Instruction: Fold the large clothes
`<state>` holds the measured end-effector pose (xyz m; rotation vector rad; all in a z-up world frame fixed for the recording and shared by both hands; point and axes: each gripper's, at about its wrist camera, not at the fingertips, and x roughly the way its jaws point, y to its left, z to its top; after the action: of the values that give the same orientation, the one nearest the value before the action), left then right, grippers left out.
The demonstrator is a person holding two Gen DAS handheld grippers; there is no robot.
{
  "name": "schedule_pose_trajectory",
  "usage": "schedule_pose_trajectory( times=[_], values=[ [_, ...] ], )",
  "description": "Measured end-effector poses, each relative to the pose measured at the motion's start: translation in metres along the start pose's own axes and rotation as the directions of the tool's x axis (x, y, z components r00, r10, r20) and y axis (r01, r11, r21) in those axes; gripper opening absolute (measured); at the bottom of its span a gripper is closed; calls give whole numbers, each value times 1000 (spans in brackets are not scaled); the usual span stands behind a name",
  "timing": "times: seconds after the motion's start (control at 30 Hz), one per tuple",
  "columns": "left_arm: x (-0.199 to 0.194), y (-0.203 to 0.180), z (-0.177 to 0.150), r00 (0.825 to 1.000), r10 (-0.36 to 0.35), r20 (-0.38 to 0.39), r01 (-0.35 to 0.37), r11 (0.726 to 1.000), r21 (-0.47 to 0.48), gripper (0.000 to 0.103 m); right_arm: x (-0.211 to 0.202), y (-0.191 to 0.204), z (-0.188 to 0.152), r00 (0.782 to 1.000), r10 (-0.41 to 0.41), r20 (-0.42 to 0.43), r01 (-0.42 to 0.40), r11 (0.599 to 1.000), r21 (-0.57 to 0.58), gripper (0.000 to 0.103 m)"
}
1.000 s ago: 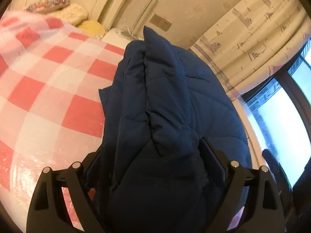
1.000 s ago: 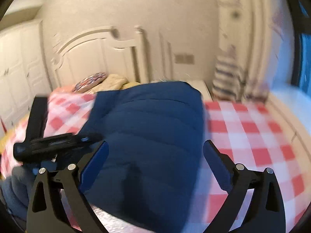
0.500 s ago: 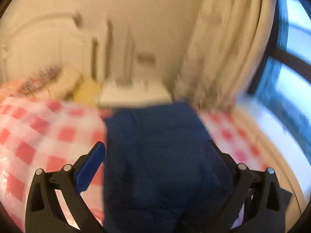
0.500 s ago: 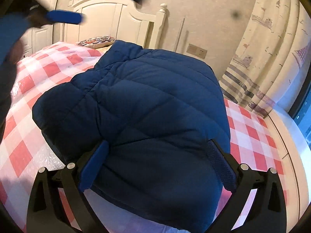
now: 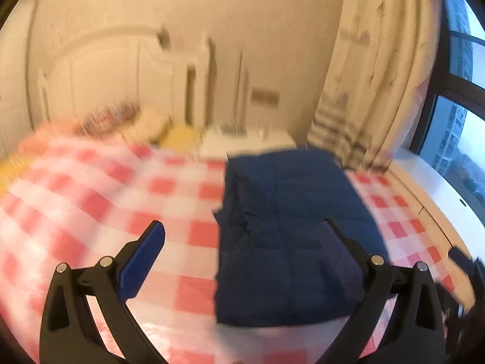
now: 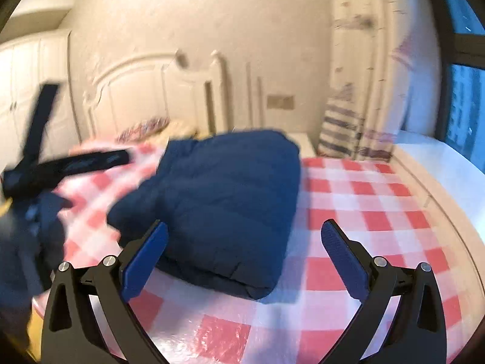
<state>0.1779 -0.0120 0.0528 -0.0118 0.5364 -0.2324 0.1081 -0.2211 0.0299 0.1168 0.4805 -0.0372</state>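
Note:
A dark blue quilted jacket [image 5: 291, 227] lies folded into a thick bundle on the red-and-white checked bed cover [image 5: 127, 200]. It also shows in the right wrist view [image 6: 224, 200]. My left gripper [image 5: 242, 233] is open and empty, held back from the bundle's near edge. My right gripper [image 6: 242, 236] is open and empty, just in front of the bundle's near right corner. My left gripper's black frame [image 6: 75, 162] appears blurred at the left of the right wrist view.
A white headboard [image 5: 115, 69] and pillows [image 5: 145, 121] stand at the far end of the bed. A white nightstand [image 5: 248, 139], a patterned curtain [image 5: 372, 85] and a window [image 5: 463, 127] are on the right. The bed cover [image 6: 363, 200] extends right of the jacket.
My left gripper has let go of the jacket and pulled back and up; its jaws are wide. My right gripper has also drawn back. The jacket lies folded on the bed.

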Motion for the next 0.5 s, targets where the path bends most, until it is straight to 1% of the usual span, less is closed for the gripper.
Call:
schedule_pose_trajectory(
  times=[0.07, 0.1, 0.13, 0.2, 0.33, 0.43, 0.5],
  values=[
    [-39, -10, 4, 997, 43, 67, -44, 999, 15, 101, -18, 5, 12, 1000, -26, 16, 25, 1000, 8, 99],
    [-56, -14, 4, 994, 65, 86, -67, 997, 22, 101, -24, 9, 15, 999, -30, 21, 30, 1000, 5, 99],
    [-74, -21, 3, 988, 98, 116, -104, 994, 44, 101, -34, 16, 19, 999, -35, 30, 35, 999, -7, 99],
    [-94, -28, 5, 981, 123, 152, -139, 986, 94, 101, -47, 27, 23, 998, -41, 38, 42, 999, -35, 99],
    [-125, -35, -4, 978, 97, 184, -124, 982, 140, 101, -70, 51, 25, 997, -38, 71, 46, 991, -124, 99],
    [-134, -31, -9, 978, 88, 187, -112, 986, 124, 101, -81, 61, 25, 994, -54, 94, 69, 985, -160, 99],
    [-134, -26, -11, 978, 104, 179, -124, 987, 105, 101, -83, 61, 25, 994, -53, 97, 68, 985, -158, 99]
  ],
)
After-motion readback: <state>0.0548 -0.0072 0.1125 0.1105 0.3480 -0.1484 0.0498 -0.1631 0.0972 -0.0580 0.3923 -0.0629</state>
